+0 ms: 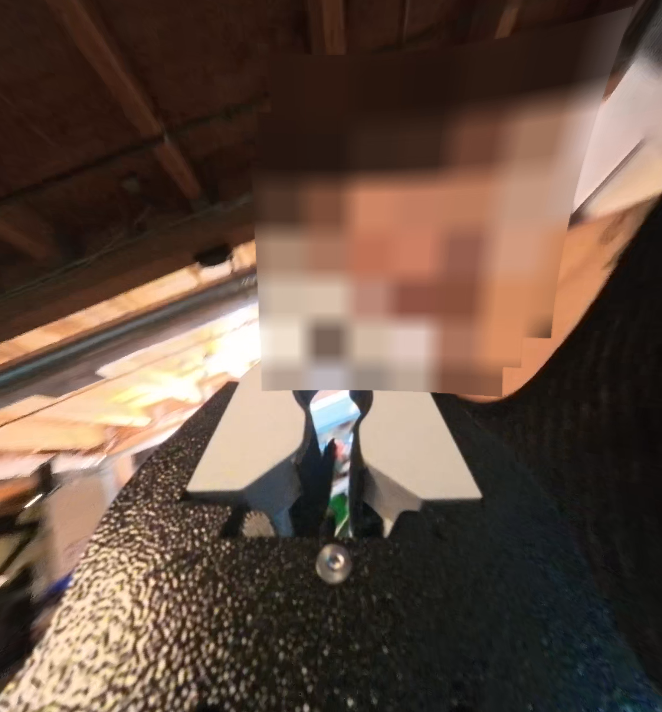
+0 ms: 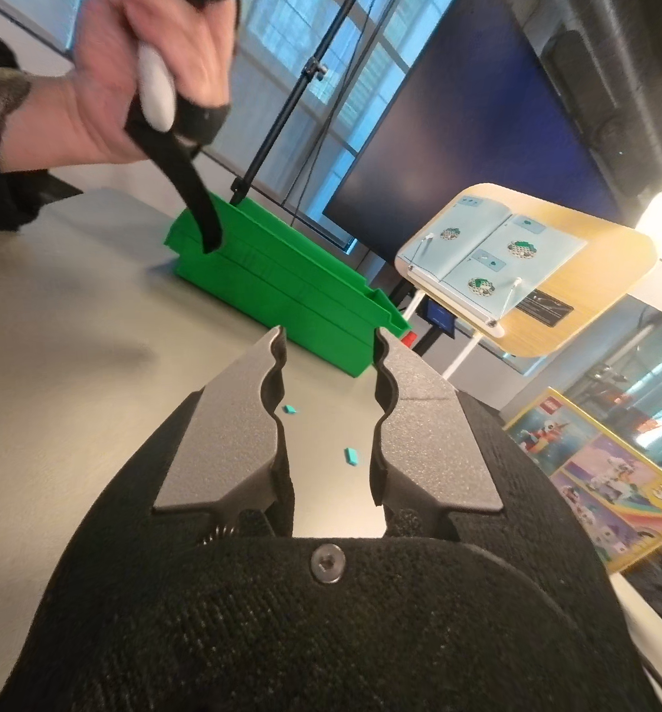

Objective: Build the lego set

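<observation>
My right gripper (image 2: 329, 339) is open and empty, low over the pale table (image 2: 71, 385). Two small teal Lego pieces (image 2: 290, 409) (image 2: 352, 455) lie on the table between its fingers, apart from both. A green bin (image 2: 283, 277) stands just beyond the fingertips. A hand (image 2: 129, 77) holds a black handle with a white part (image 2: 156, 88) above the bin's left end. My left gripper (image 1: 333, 397) points up at a wooden ceiling. The view is blurred. Its jaws stand nearly together with a thin slit, and I cannot tell whether anything is held.
An open instruction booklet (image 2: 491, 254) rests on a wooden stand at the right. A Lego box (image 2: 611, 481) stands at the far right. A dark screen (image 2: 476, 135) and a black tripod pole (image 2: 283, 108) rise behind the bin.
</observation>
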`<state>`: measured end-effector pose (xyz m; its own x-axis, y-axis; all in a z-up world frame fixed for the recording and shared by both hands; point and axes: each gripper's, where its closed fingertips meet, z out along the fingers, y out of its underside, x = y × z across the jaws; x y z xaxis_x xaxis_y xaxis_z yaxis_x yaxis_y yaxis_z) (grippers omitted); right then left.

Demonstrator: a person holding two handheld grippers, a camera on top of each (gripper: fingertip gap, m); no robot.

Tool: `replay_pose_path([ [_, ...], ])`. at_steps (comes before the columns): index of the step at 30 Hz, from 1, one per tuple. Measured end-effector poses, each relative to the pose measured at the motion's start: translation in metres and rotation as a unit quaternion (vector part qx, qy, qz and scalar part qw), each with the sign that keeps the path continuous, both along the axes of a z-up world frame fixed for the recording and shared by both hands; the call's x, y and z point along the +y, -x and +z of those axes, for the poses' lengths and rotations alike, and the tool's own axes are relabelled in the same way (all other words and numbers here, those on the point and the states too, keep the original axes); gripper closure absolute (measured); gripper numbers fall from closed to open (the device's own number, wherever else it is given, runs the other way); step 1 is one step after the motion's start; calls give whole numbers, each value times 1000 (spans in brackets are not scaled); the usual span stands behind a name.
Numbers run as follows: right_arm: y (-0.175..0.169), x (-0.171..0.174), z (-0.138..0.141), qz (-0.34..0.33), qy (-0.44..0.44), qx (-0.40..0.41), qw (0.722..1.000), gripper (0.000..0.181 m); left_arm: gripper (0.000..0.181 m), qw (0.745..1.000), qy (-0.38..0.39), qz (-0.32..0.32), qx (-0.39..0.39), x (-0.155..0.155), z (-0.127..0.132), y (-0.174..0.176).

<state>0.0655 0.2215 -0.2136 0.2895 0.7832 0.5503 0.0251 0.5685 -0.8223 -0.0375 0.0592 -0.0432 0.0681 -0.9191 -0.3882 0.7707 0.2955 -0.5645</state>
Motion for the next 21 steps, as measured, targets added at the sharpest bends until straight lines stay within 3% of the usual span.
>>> replay_pose_path([
  [1, -3, 5, 3, -9, 6, 9, 1000, 138, 176, 998, 8, 49, 36, 9, -7, -13],
  [3, -12, 18, 8, -26, 26, 26, 999, 137, 176, 979, 14, 167, 116, 33, -28, -33],
  [5, -18, 28, 7, -38, 25, 23, 999, 137, 176, 932, 12, 301, 202, 63, -56, -44],
  [7, -21, 41, -4, -61, 7, -20, 998, 137, 176, 821, -37, 479, 309, 100, -94, -45],
  [9, -20, 52, -19, -69, 27, -65, 995, 138, 176, 707, -116, 569, 403, 122, -131, -45],
  [10, -19, 57, -24, -69, 46, -82, 993, 140, 176, 669, -152, 585, 432, 128, -145, -48],
  [12, -14, 66, -33, -61, 96, -115, 987, 152, 176, 621, -209, 593, 468, 134, -170, -55],
  [14, -6, 76, -47, -54, 159, -159, 973, 155, 176, 588, -259, 599, 478, 141, -187, -61],
  [17, 8, 82, -71, -27, 268, -228, 936, 154, 175, 558, -287, 603, 493, 154, -210, -63],
  [20, 19, 92, -80, -31, 309, -246, 918, 156, 175, 487, -324, 637, 503, 169, -222, -52],
  [21, 21, 95, -83, -34, 314, -254, 914, 156, 175, 477, -330, 640, 504, 169, -224, -52],
])
